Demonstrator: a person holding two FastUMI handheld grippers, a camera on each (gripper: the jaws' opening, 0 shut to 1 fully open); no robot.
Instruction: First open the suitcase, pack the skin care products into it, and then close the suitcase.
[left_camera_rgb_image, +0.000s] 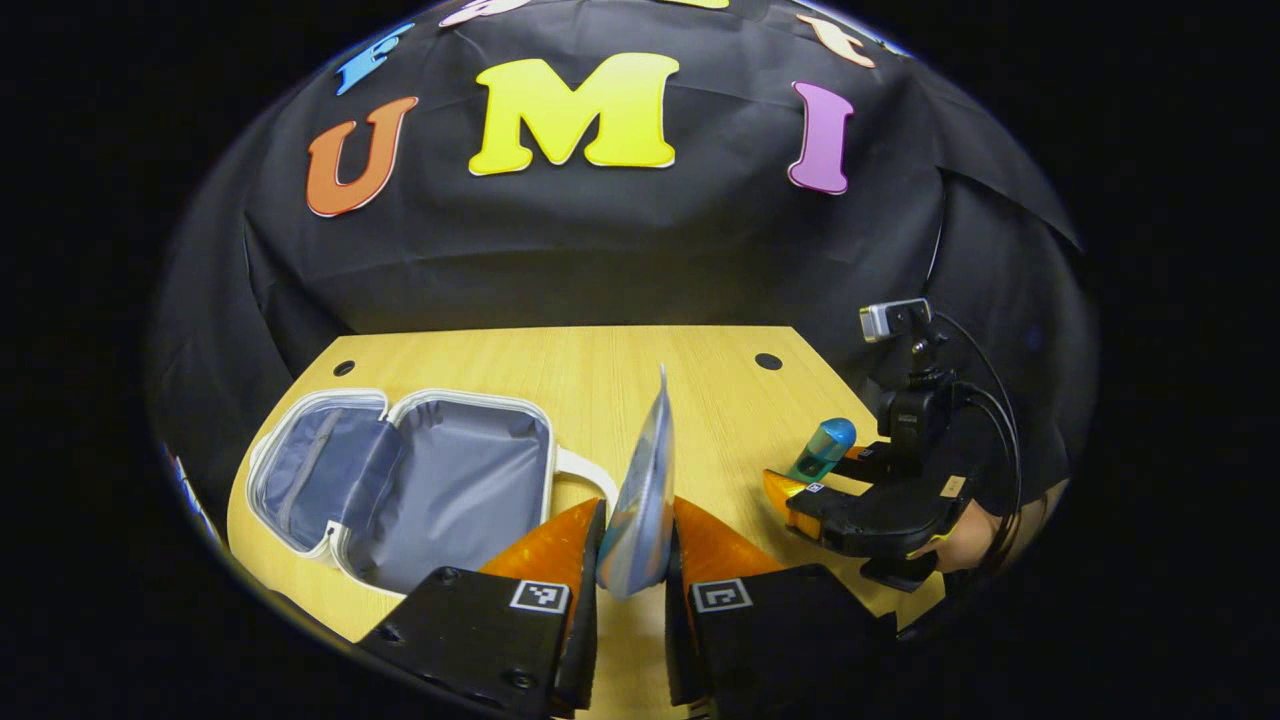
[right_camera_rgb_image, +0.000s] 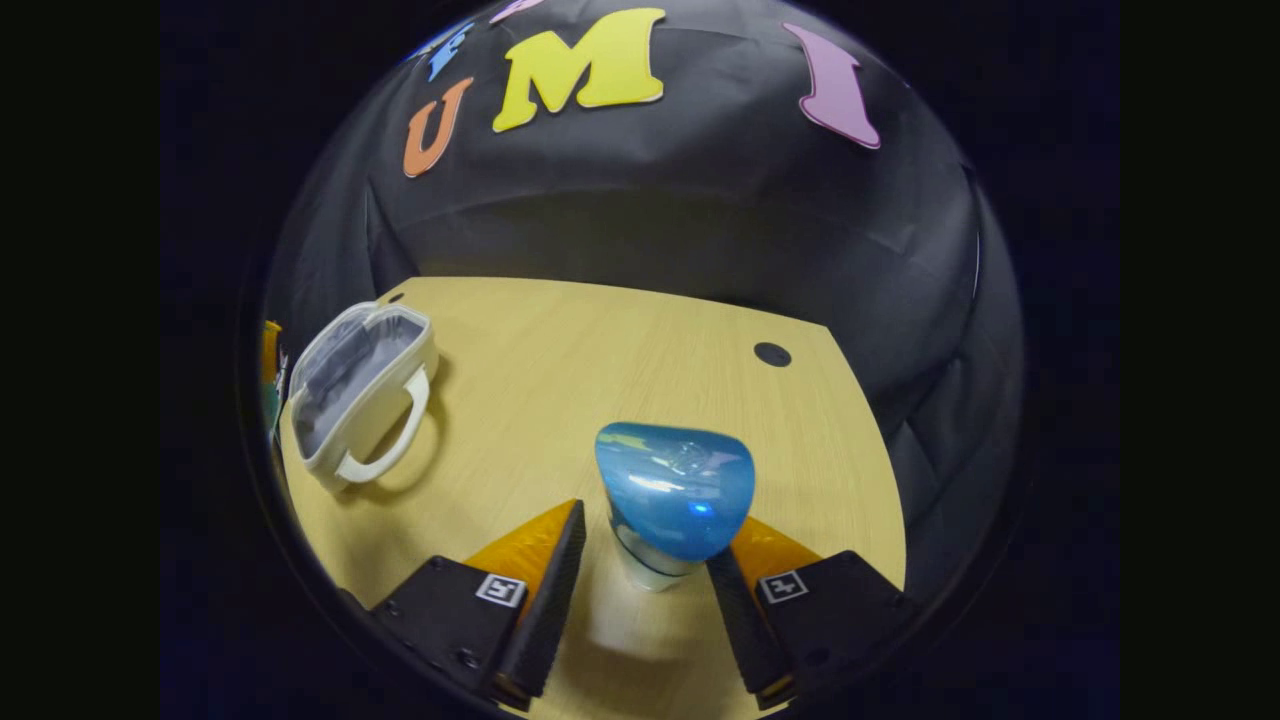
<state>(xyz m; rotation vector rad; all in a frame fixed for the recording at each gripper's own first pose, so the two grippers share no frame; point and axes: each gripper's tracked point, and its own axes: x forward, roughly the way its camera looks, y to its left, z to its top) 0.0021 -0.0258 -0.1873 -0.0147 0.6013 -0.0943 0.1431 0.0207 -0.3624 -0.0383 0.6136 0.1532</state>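
1. My left gripper (left_camera_rgb_image: 634, 560) is clamped on a flat sachet (left_camera_rgb_image: 640, 500), which stands on edge between both fingers.
2. My right gripper (right_camera_rgb_image: 640, 570) has its fingers apart around a blue-capped bottle (right_camera_rgb_image: 672, 500). One finger is close against the bottle. I cannot tell if the other touches.
3. Further off on the wooden table (left_camera_rgb_image: 600, 370), the suitcase (left_camera_rgb_image: 400, 480) lies open to the left, grey lining up, white handle (left_camera_rgb_image: 585, 475) facing the sachet.
4. From the left gripper view, my right gripper (left_camera_rgb_image: 800, 490) and hand (left_camera_rgb_image: 975, 535) sit to the right, the bottle (left_camera_rgb_image: 825, 448) between its fingers.
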